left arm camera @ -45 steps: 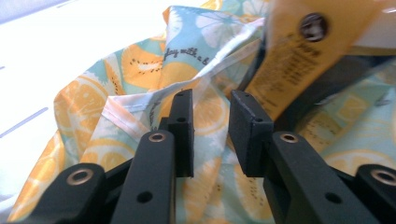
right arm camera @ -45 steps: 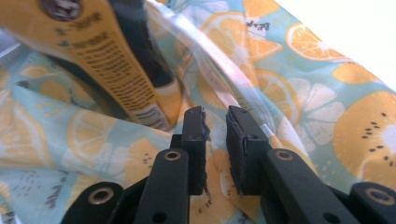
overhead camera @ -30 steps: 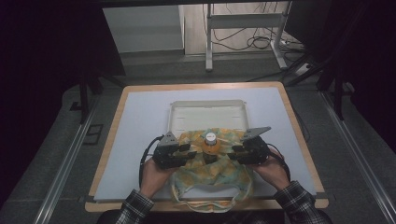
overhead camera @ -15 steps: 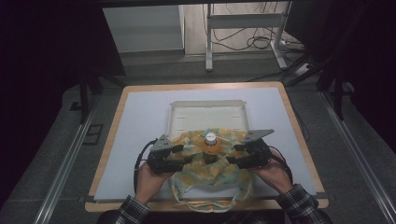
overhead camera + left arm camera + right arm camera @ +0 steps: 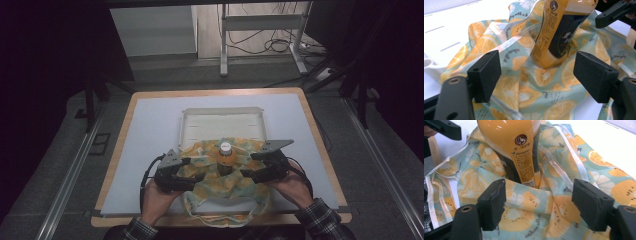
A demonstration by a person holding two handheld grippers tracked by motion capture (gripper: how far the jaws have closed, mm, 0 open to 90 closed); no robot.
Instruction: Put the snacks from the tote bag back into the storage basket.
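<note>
An orange juice bottle [image 5: 226, 156] with a white cap stands upright on a crumpled cloth bag [image 5: 225, 185] printed with orange and kiwi slices. My left gripper [image 5: 192, 172] sits at the bottle's left and my right gripper [image 5: 247, 172] at its right, both pointing at it. In the left gripper view the left gripper [image 5: 541, 75] is open over the cloth [image 5: 524, 95], with the bottle [image 5: 556, 37] just beyond. The right gripper [image 5: 541, 200] is open too, facing the bottle [image 5: 511, 147]. Both pairs of jaws have just been opening, with loose cloth under them and nothing pinched.
A shallow white tray [image 5: 220, 122] lies just behind the bag on the pale mat [image 5: 150, 130], which covers a wood-edged table. The bag's straps trail toward the near edge [image 5: 225, 219]. Dark floor and rails surround the table.
Both grippers' jaws have widened. The left gripper has drawn back from the bottle, to the left and toward the near edge. The right one has hardly shifted.
</note>
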